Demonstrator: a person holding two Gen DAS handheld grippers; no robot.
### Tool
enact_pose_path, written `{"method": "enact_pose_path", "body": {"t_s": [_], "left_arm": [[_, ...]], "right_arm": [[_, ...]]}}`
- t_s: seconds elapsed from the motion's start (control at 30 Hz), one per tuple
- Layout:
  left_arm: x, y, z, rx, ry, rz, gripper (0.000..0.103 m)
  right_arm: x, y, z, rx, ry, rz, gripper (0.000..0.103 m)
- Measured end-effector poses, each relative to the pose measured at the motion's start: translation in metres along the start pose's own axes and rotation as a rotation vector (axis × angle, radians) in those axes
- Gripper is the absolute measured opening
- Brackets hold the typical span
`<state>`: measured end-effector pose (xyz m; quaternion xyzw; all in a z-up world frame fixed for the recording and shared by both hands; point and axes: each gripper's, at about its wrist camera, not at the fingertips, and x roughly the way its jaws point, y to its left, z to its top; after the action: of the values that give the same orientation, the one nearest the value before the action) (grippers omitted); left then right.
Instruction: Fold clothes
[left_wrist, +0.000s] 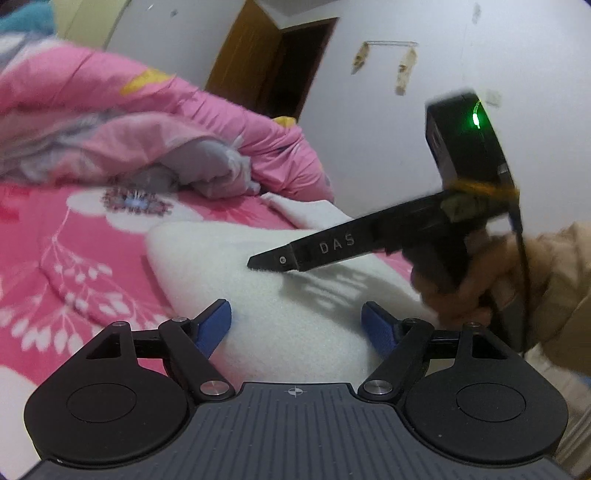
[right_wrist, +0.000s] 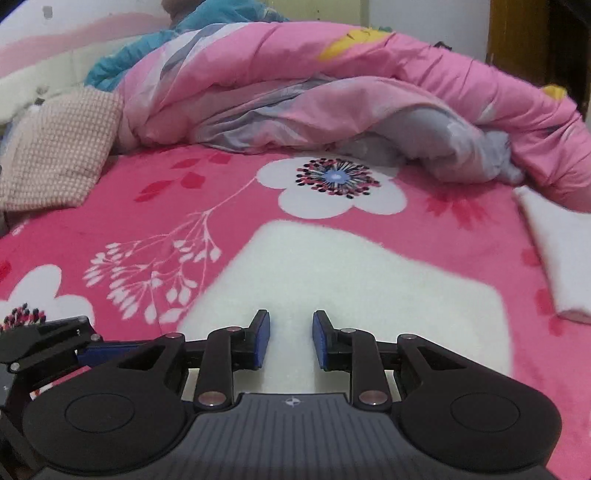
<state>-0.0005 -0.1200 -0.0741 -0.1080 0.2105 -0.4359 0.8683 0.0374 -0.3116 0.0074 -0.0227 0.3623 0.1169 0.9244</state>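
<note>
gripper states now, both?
Left gripper: open, nothing held, over the white garment.
Right gripper: partly open, nothing between the pads, over the same garment.

Both grippers are black with blue pads on the fingers (right_wrist: 261, 339) and round silver screws. The right gripper (left_wrist: 258, 262) has "DAS" on its side, a small green light, a yellow band and a dark cable. The person's sleeve (left_wrist: 565, 288) is tan.
</note>
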Motion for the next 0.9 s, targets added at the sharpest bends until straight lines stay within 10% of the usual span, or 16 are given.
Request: {"method": "enact_pose_path", "body": {"t_s": [0.67, 0.9], "left_arm": [[-0.003, 0.008, 0.001, -0.049, 0.002, -0.026, 0.081], [-0.001, 0.013, 0.002, -0.071, 0.018, -0.034, 0.085]], "right_arm": [[0.111, 0.021, 0.051, -0.109, 0.180, -0.035, 0.028], [0.068, 0.006, 0.067, -0.014, 0.041, -0.052, 0.028]]}}
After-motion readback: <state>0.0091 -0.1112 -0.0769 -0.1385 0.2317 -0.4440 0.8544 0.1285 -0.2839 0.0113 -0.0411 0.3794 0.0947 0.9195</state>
